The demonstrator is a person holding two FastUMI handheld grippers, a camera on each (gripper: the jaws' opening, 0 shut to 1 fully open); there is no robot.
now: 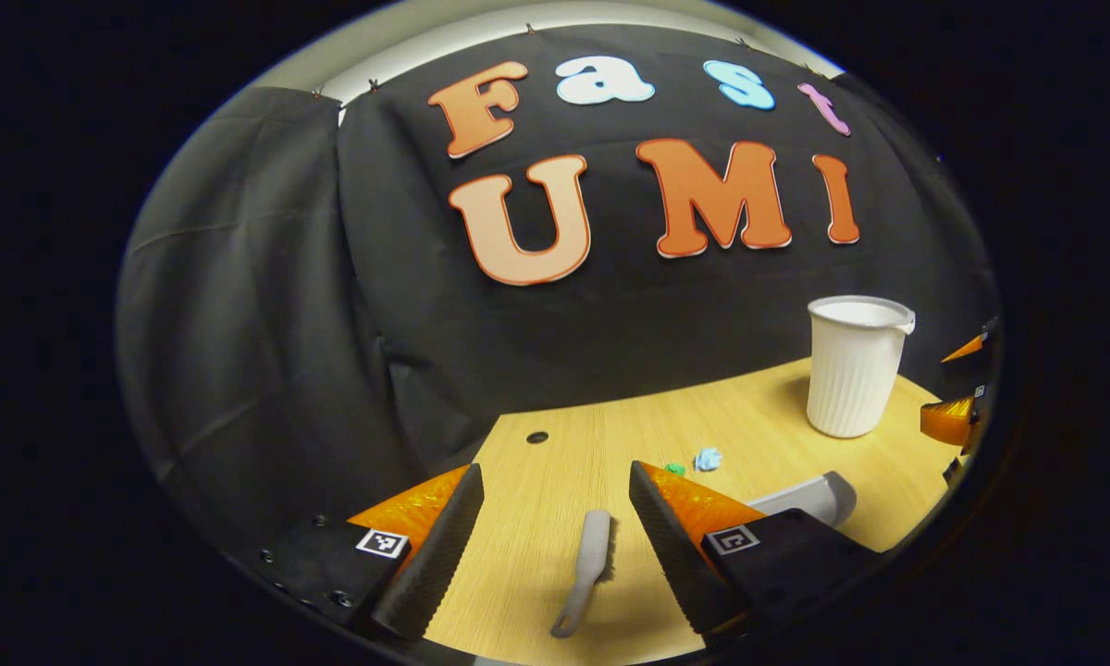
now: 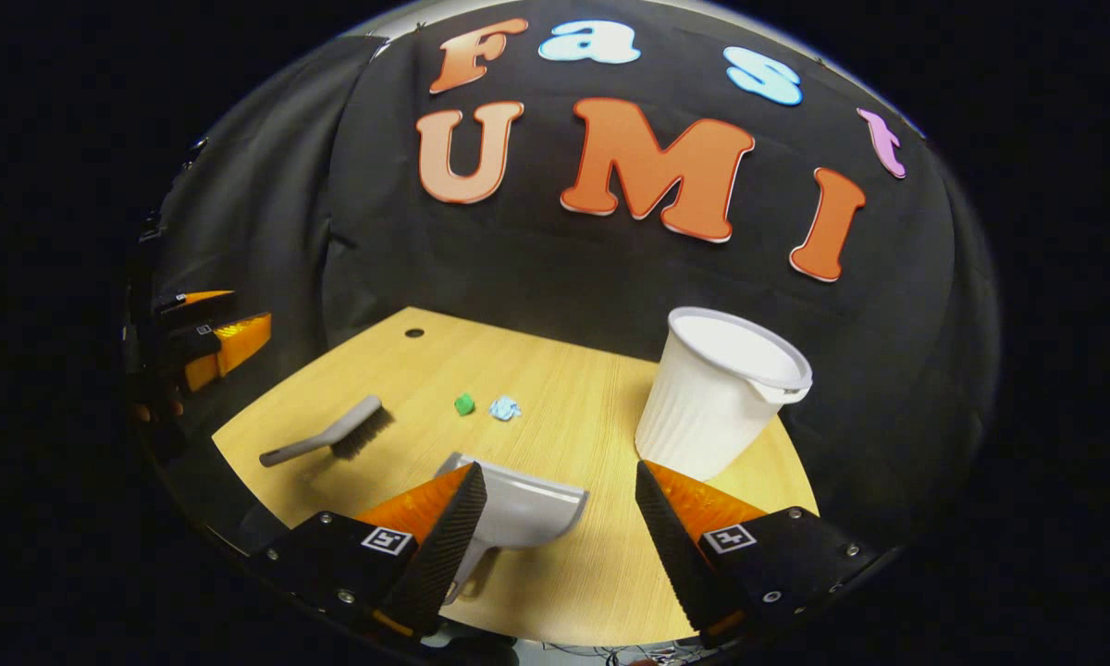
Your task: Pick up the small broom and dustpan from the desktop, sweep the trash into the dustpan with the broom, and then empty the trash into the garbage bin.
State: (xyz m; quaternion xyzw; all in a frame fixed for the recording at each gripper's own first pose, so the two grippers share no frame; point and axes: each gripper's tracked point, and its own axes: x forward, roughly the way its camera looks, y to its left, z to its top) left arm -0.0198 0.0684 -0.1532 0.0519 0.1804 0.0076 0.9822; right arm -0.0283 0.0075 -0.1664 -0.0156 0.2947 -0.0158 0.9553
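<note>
Desktop with broom, dustpan, two scraps and a bin; both tongs spread, gripping nothing.

Wood-grain desktop (image 2: 555, 388) carried everything, with a small round hole near its far left corner. No readable writing showed on any object; square black-and-white markers sat on the gripper bodies. Left to right in the right gripper view: the left gripper (image 2: 227, 347) hung off the left edge; a slim grey broom (image 2: 328, 437) with dark bristles lay near that edge; a green scrap (image 2: 464, 404) and a crumpled pale-blue scrap (image 2: 504, 408) lay just apart mid-desktop; a smooth grey dustpan (image 2: 523, 513) lay by the near edge, between the ridged fingers of the right gripper (image 2: 560, 523); a ribbed white garbage bin (image 2: 717, 402) stood upright toward the right edge. In the left gripper view the broom (image 1: 590, 564) lay between that gripper's spread fingers.
</note>
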